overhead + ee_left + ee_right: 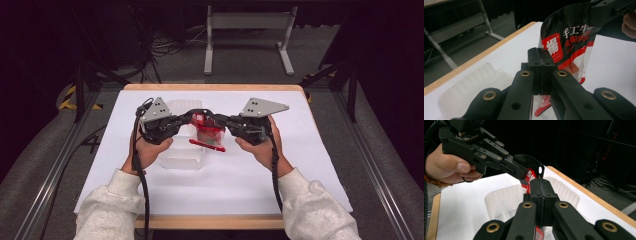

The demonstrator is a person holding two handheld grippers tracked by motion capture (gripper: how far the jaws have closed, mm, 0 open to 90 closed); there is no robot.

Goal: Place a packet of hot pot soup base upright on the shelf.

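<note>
Pouch [569, 47] black, red, white lettering; tray [182, 155] translucent white; tools black.

— Position of the hands?

— Both forearms enter from the near edge in pale sleeves. The left hand [148, 150] holds the left gripper [196, 118], pointed right; the right hand [261, 148] holds the right gripper [214, 121], pointed left. Tips meet at centre.

— Jaw state?

— In each gripper view the jaws are pressed together, both clamped on a red-and-black packet [571, 40], held clear of the surface.

— Cables?

— One trails along each forearm.
</note>
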